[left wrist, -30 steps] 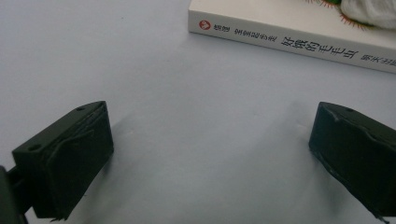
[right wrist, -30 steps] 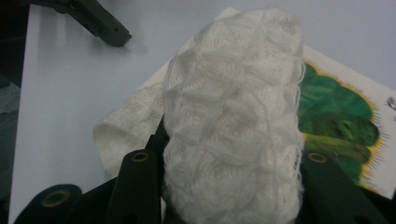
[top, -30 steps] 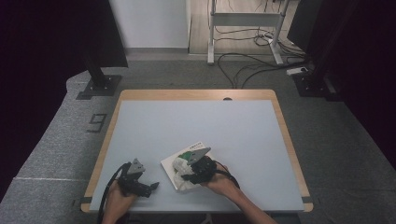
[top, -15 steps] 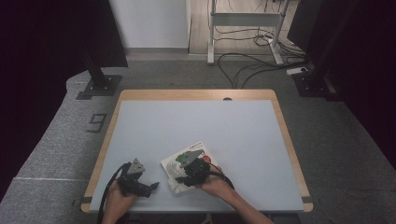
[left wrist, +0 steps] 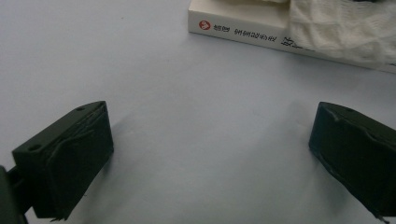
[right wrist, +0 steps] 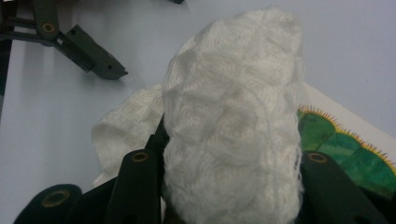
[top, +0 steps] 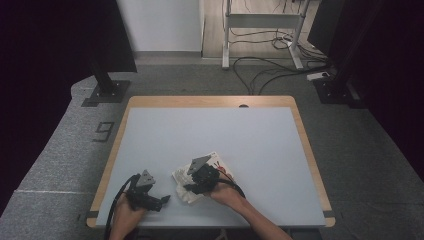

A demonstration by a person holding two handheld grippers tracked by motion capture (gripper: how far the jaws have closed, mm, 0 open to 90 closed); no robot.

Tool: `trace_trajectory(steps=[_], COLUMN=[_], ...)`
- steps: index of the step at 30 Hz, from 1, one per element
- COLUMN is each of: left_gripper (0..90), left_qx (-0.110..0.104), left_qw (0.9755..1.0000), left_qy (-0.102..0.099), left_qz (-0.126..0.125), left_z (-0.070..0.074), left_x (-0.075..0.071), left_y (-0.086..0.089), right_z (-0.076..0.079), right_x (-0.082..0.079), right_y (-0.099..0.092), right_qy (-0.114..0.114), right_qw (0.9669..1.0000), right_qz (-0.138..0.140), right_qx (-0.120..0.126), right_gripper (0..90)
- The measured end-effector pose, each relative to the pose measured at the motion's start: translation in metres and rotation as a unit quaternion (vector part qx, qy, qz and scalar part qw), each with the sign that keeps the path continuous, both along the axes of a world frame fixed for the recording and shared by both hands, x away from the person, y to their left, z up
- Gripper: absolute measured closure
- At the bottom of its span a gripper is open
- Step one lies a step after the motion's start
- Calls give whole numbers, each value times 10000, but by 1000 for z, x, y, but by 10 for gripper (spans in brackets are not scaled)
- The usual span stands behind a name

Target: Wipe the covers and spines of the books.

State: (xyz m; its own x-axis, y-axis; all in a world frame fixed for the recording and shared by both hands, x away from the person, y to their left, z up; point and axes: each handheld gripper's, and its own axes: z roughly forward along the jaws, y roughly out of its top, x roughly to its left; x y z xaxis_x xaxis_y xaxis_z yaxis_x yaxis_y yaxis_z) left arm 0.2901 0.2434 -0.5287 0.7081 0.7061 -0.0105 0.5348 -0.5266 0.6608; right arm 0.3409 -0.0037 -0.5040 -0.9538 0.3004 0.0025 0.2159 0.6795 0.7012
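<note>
A white book [top: 216, 161] with a green and red picture on its cover lies near the table's front edge. A bunched white knit cloth [right wrist: 233, 130] rests on its near left corner, and my right gripper [right wrist: 229, 186] is shut on that cloth, jaws pressing its sides. From above, the right gripper [top: 191, 187] sits over the book and the cloth [top: 184, 194] spills out to the left. My left gripper [top: 161, 201] rests on the table left of the book. Its jaws [left wrist: 210, 149] stand wide open over bare tabletop, facing the book's spine [left wrist: 243, 29] and the cloth [left wrist: 341, 28].
The pale blue tabletop [top: 225, 130] with a wooden rim stretches far beyond the book. Dark stands and cables sit on the grey floor behind the table. In the right gripper view the left gripper's fingers [right wrist: 93, 58] lie at the upper left.
My right gripper has slid a little to the left across the book with the cloth in it. The left gripper has stayed still.
</note>
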Motion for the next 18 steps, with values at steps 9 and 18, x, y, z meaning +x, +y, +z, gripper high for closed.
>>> trace_trajectory(steps=[9,18], left_gripper=[0,0], left_qx=[-5,6], left_qw=[10000,10000], left_qy=[0,-10], left_qz=[6,18], left_z=[0,0], left_x=[0,0], left_y=[0,0], right_z=[0,0], right_x=[9,12], right_y=[6,1], right_qy=[27,23], right_qw=[10000,9999], right_qz=[-69,-120], right_qx=[-11,-18], right_gripper=[573,574])
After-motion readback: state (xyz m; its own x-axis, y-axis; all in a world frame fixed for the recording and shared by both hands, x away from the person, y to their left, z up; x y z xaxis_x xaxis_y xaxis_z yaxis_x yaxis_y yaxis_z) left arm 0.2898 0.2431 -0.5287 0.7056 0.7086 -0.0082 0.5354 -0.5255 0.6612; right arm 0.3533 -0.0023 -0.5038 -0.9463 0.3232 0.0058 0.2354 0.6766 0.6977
